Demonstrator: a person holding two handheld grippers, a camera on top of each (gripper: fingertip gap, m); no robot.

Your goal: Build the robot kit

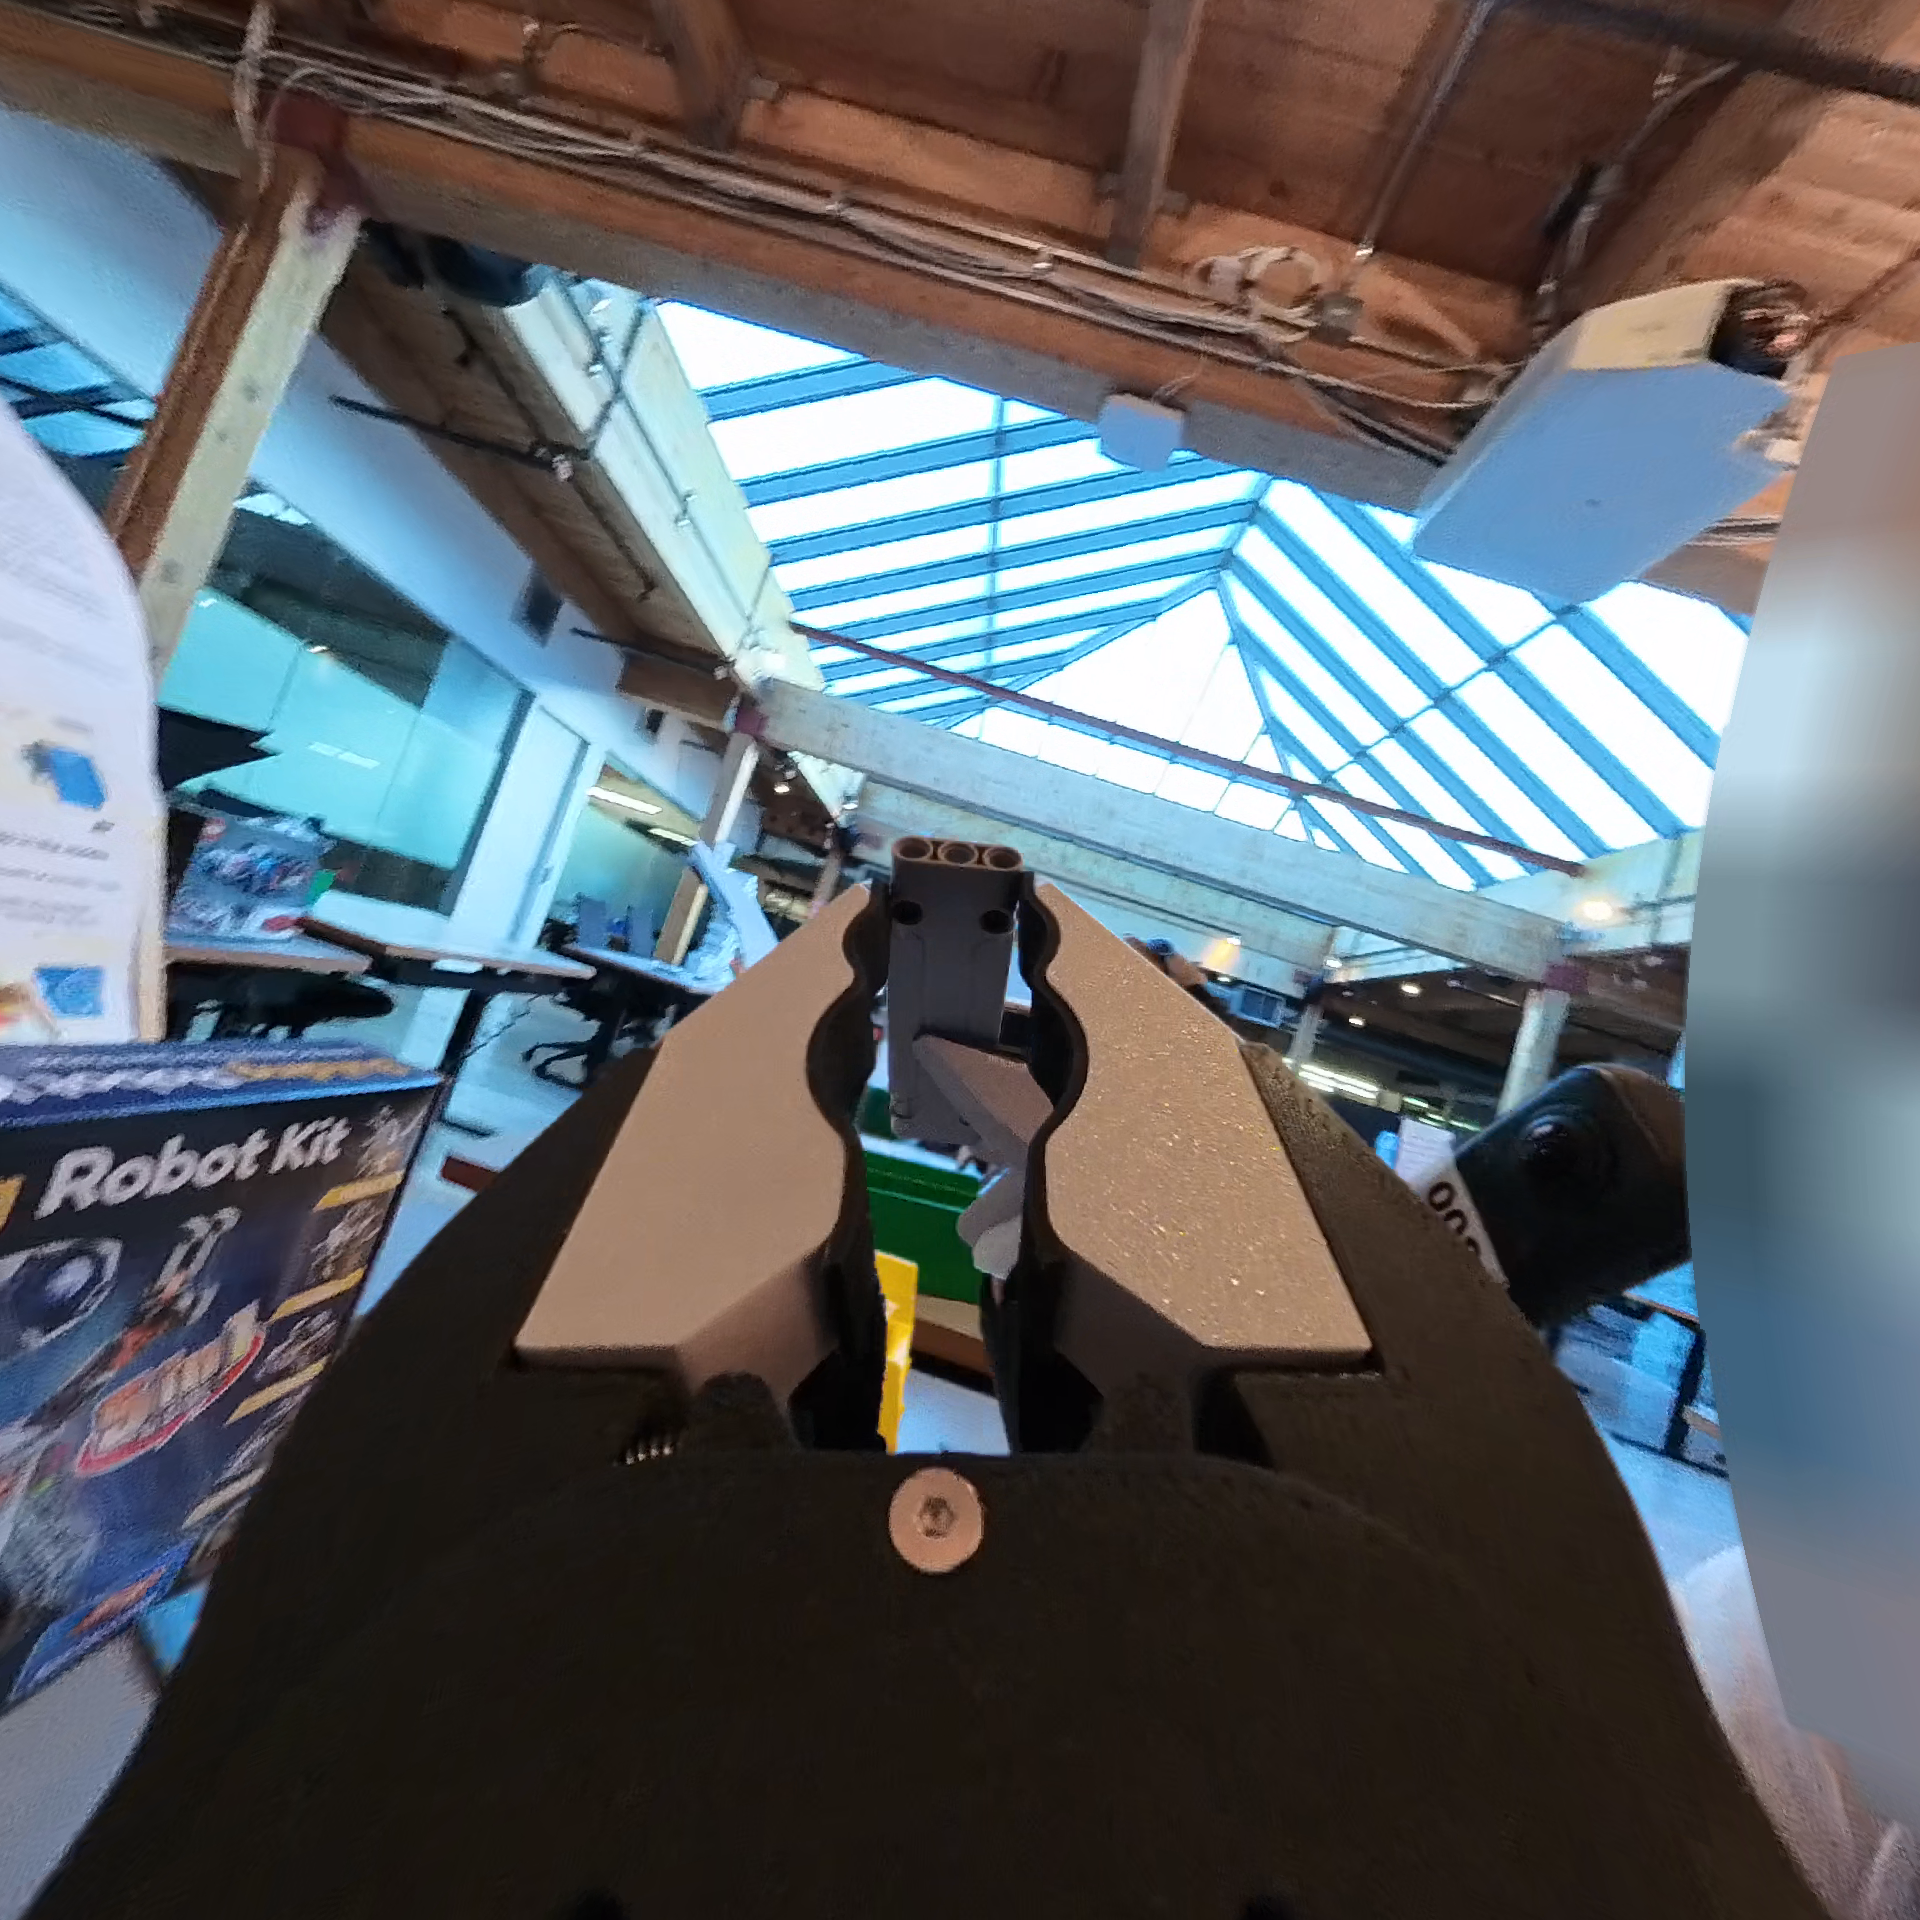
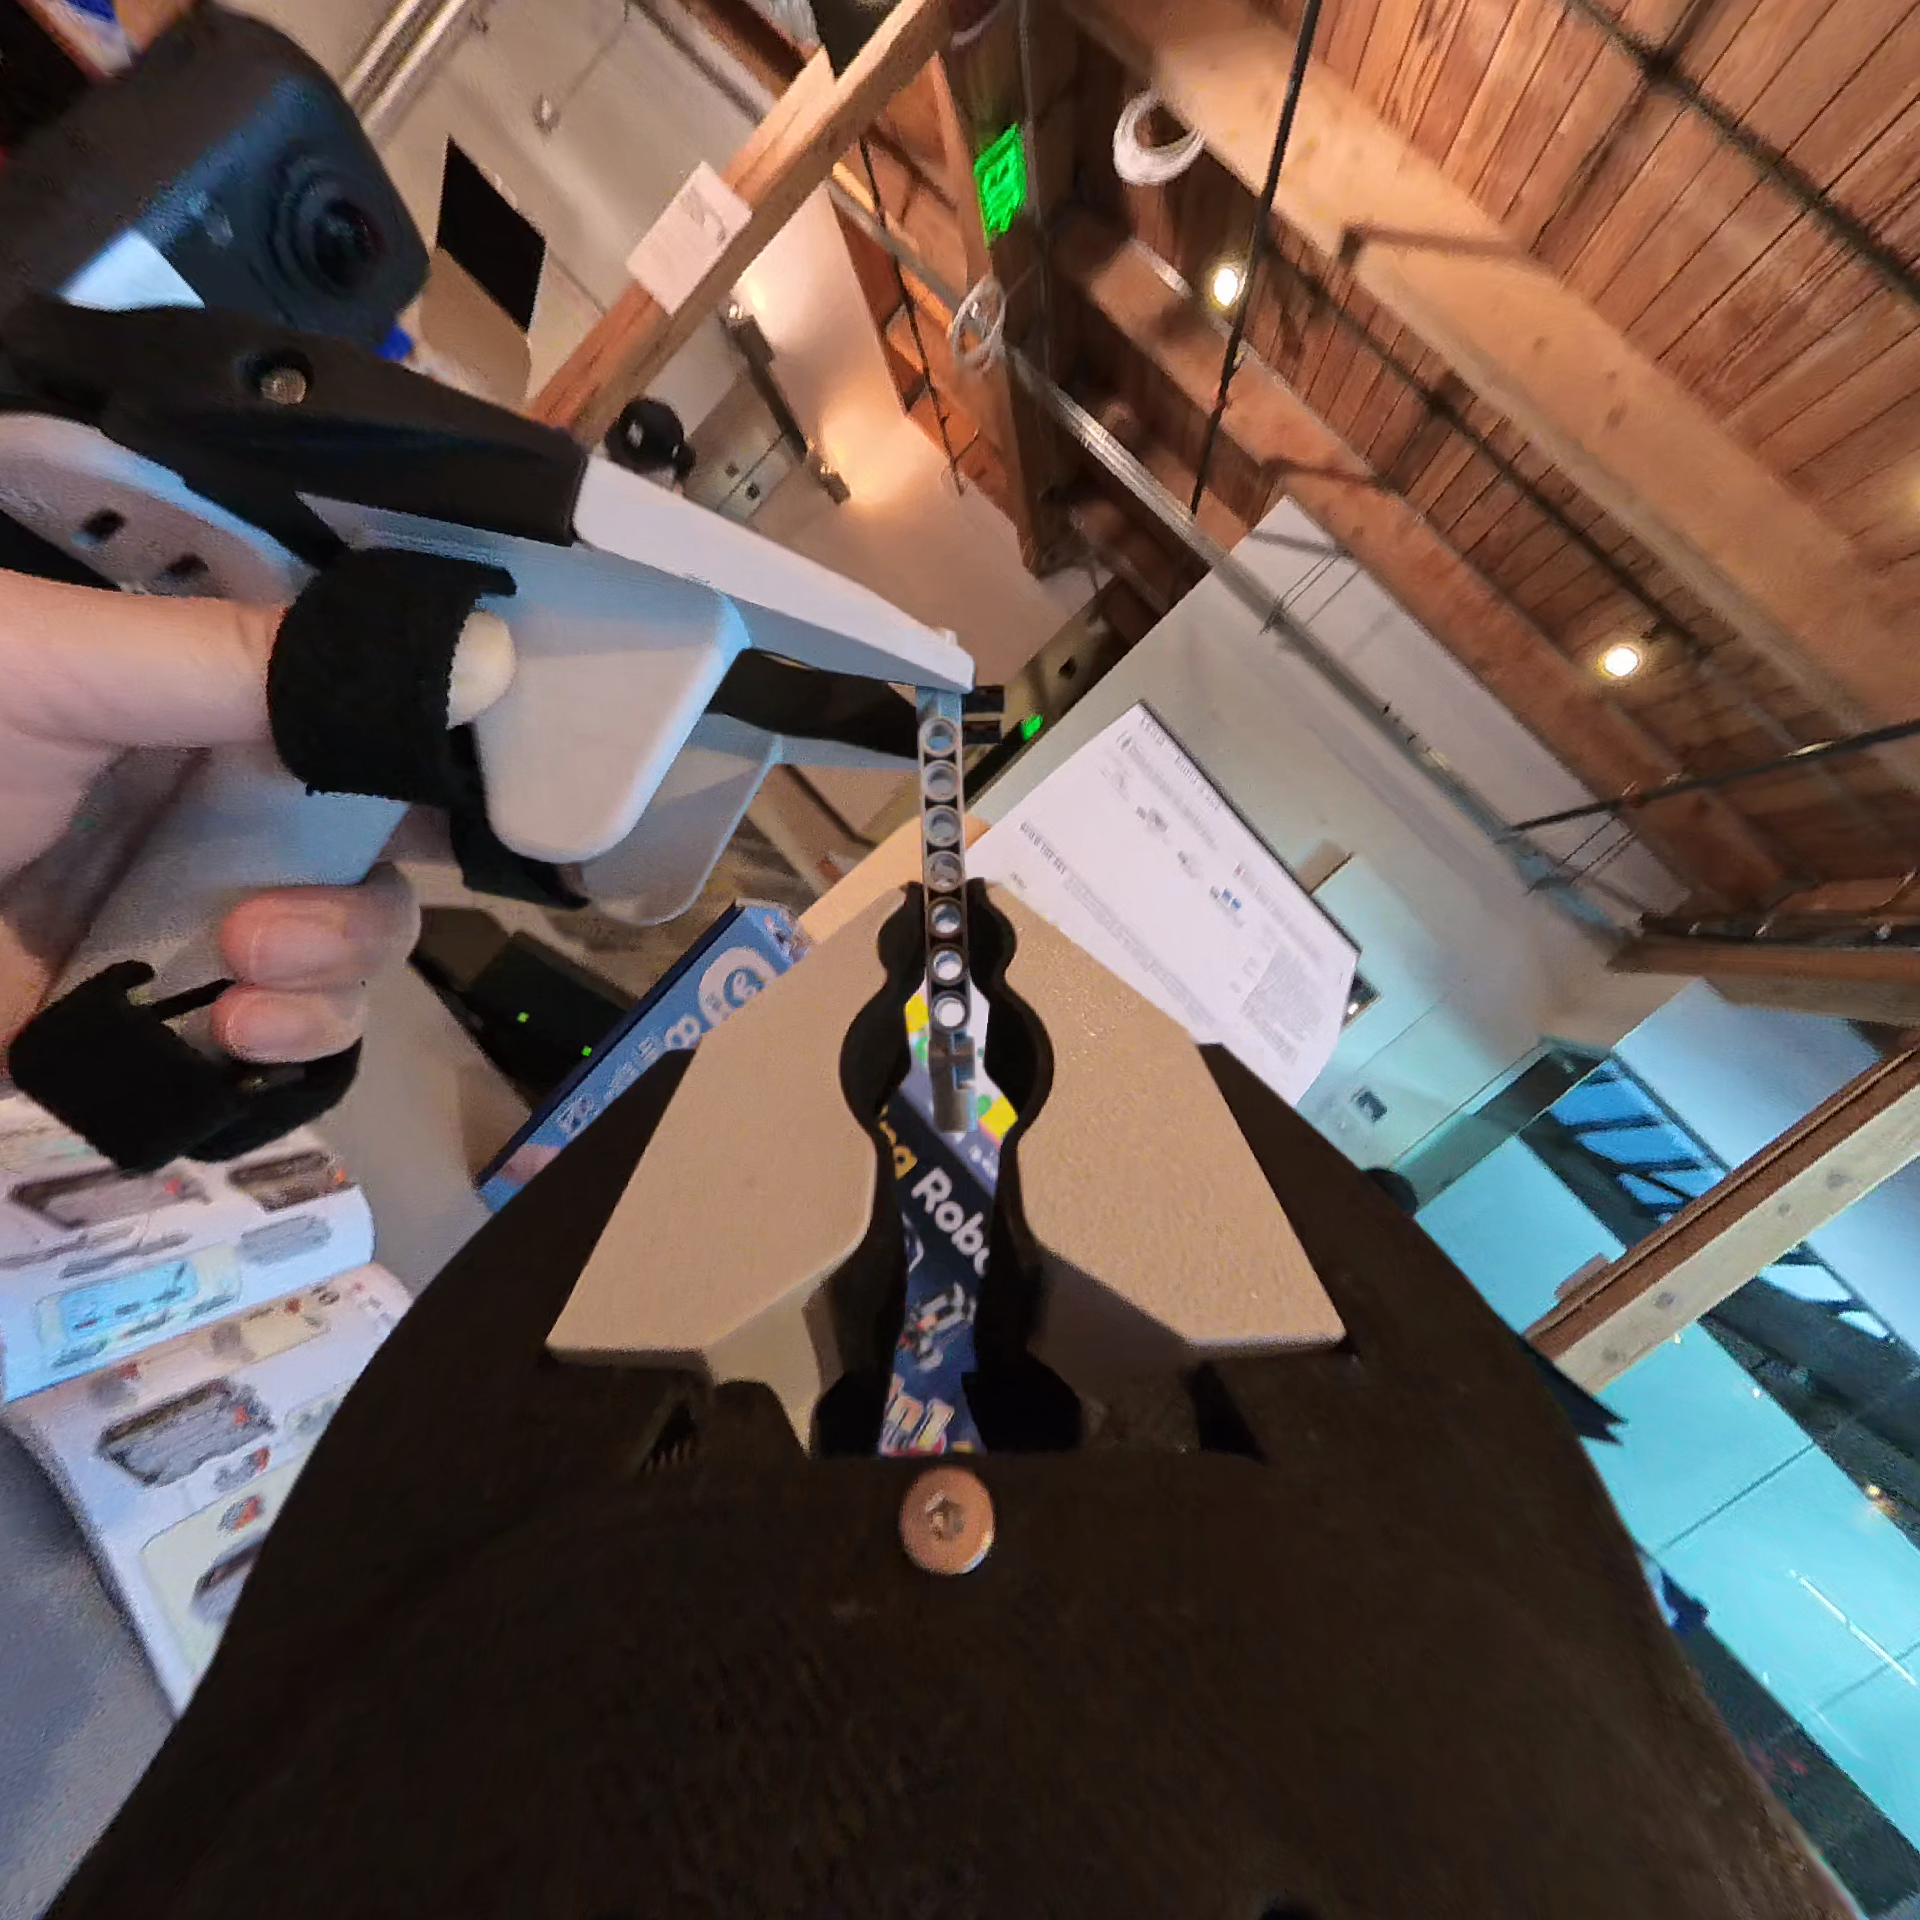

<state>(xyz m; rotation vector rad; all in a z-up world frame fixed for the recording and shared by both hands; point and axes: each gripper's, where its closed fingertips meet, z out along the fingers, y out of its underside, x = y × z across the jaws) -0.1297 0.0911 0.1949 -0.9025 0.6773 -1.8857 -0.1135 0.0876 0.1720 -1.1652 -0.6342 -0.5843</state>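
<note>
Your left gripper [image 1: 951, 914] pinches a grey beam assembly [image 1: 948, 971] at its tips; your right gripper [image 2: 948, 920] is clamped on a slim holed grey beam [image 2: 943, 831] there. Both look light, rigid, slick plastic: grip the flat sides, near mid-length.

Daylight pours through a pitched glass skylight [image 1: 1247, 623] framed by exposed timber beams [image 1: 935, 260] strung with cables. Below it, desks [image 1: 457, 951] and office chairs [image 1: 571, 1049] stand before glass partitions [image 1: 343, 727]. A wood-plank ceiling [image 2: 1558, 208] carries recessed spotlights [image 2: 1621, 659] above white walls [image 2: 1403, 665].
</note>
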